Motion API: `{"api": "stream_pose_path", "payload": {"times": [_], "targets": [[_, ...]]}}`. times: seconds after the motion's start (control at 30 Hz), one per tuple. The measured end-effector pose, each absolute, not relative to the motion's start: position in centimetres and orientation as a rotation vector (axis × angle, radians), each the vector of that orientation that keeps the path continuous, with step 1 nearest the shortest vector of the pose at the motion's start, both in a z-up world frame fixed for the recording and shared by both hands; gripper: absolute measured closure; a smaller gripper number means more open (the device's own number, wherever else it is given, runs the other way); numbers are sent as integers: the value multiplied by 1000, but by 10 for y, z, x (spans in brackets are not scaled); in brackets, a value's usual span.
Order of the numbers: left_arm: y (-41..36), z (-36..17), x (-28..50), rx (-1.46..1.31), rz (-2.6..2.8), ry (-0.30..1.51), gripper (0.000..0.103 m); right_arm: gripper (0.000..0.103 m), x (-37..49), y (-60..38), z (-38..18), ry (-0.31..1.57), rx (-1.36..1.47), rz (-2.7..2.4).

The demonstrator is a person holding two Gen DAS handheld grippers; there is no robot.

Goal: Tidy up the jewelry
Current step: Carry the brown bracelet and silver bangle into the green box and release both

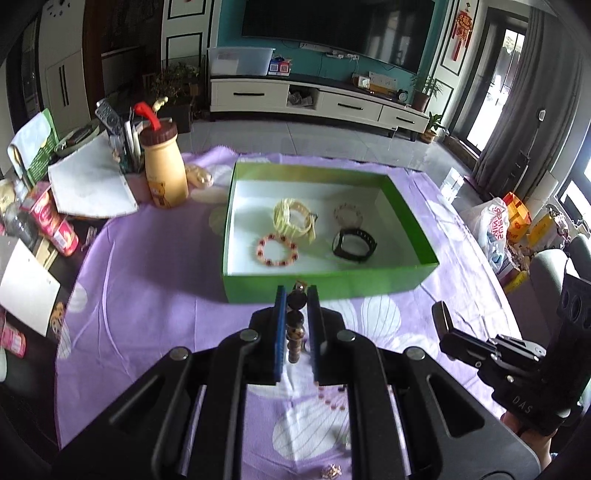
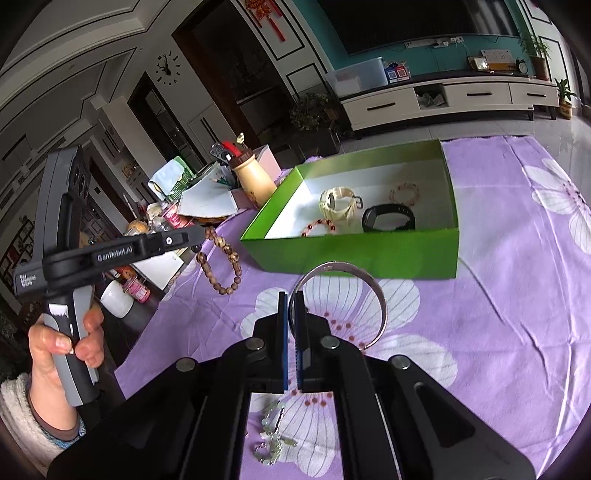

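1. Left gripper (image 1: 297, 295) pinches a wooden bead bracelet (image 2: 221, 258); right gripper (image 2: 291, 299) clamps a silver bangle (image 2: 369, 291) (both lifted off the cloth)
2. Carrying step; next, release over the green box (image 1: 332, 284) just beyond

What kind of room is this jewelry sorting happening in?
Most likely a home living room: a large wall-mounted television hangs above a low white media cabinet, and the green box sits on a table under a purple floral cloth beside everyday household clutter.
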State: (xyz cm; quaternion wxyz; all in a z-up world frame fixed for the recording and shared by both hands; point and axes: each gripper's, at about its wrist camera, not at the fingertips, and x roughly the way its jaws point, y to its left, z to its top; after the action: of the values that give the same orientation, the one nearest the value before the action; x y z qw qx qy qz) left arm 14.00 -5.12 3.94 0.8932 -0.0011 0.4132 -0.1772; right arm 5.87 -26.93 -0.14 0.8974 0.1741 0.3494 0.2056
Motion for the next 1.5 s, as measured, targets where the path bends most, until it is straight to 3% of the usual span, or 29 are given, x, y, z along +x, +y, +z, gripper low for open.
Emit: {"api": "stream_pose_path", "payload": {"times": [0.43,1.5], "targets": [[-75,59,220,27,-303,857,92,100,100,-284,12,695,313,385],[-115,-30,342,199,-123,1017,92,101,232,-293,-35,870,197,259]]}}
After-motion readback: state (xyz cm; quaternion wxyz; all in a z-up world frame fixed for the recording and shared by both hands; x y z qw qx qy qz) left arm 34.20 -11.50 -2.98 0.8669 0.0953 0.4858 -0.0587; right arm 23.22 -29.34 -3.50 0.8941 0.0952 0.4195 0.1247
